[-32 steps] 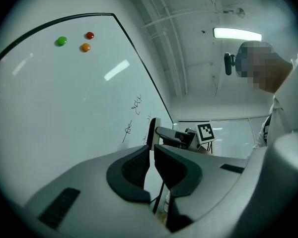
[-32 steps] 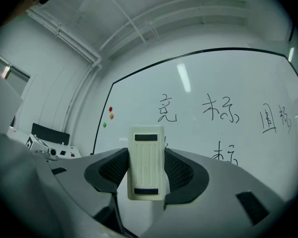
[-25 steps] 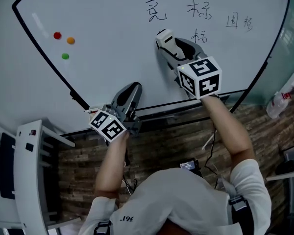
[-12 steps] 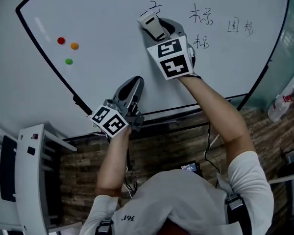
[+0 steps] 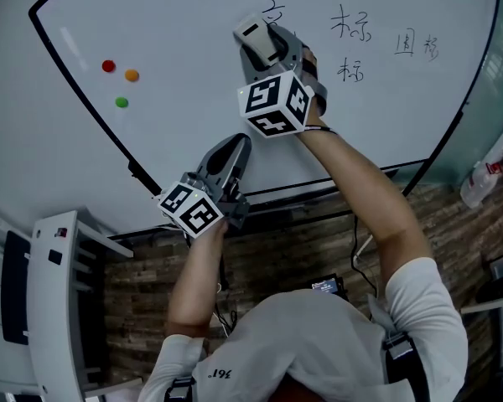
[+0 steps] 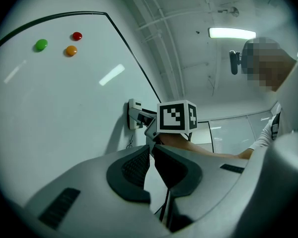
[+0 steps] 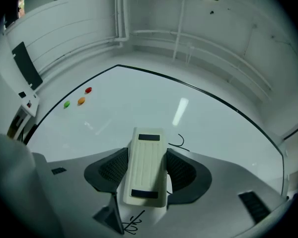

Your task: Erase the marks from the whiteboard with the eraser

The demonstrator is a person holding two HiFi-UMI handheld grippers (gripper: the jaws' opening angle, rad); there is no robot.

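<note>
The whiteboard (image 5: 184,65) carries black handwritten marks (image 5: 350,25) along its top right, with more marks (image 5: 415,45) further right. My right gripper (image 5: 270,42) is shut on the cream eraser (image 5: 253,35), which lies flat against the board over the leftmost character; only that character's top stroke (image 5: 273,8) shows. In the right gripper view the eraser (image 7: 146,167) sits lengthwise between the pads, with strokes above it (image 7: 179,142) and below it (image 7: 131,223). My left gripper (image 5: 235,146) hangs shut and empty near the board's lower edge, its jaws (image 6: 152,155) pointing at the right gripper's marker cube (image 6: 176,117).
Red (image 5: 109,65), orange (image 5: 132,75) and green (image 5: 121,102) magnets sit on the board's left part. A black frame (image 5: 318,182) runs along the board's bottom edge. A white rack (image 5: 59,291) stands at the left and a bag (image 5: 479,178) at the right.
My right gripper has carried the eraser up and left, from beside the lower middle character onto the leftmost one, and has turned. The left gripper has barely shifted.
</note>
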